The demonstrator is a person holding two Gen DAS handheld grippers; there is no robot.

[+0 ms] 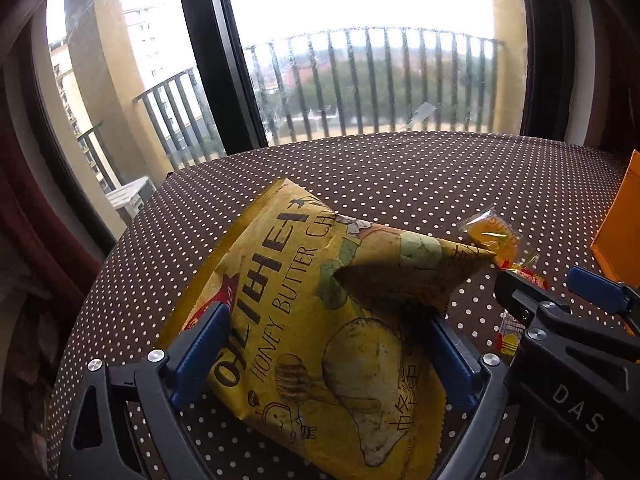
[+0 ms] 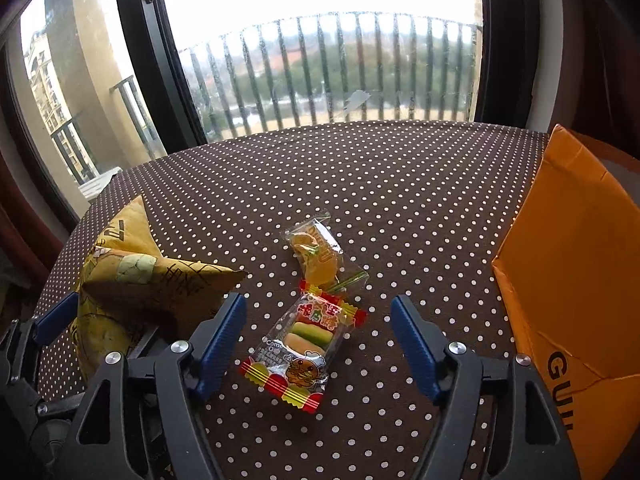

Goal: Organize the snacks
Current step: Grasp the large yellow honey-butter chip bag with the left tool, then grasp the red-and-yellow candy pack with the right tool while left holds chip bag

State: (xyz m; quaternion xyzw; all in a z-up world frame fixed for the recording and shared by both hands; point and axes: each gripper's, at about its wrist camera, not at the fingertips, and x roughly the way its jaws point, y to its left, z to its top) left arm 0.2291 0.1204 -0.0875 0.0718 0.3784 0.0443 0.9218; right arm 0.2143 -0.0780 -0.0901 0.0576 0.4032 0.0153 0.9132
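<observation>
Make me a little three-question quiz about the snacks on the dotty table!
1. True or false: the chip bag sits between the fingers of the left hand-held gripper.
2. Which lies between the fingers of the right hand-held gripper: A) burger gummy packet, B) chip bag, C) banana?
3. Fill in: the cardboard box stands at the table's ____ side, in the right wrist view.

Key: 1 true; 2 A; 3 right.

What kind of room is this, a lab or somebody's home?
Probably a flat, high up: a round table in brown polka-dot cloth stands by a tall window, with a barred balcony railing and apartment blocks outside.
</observation>
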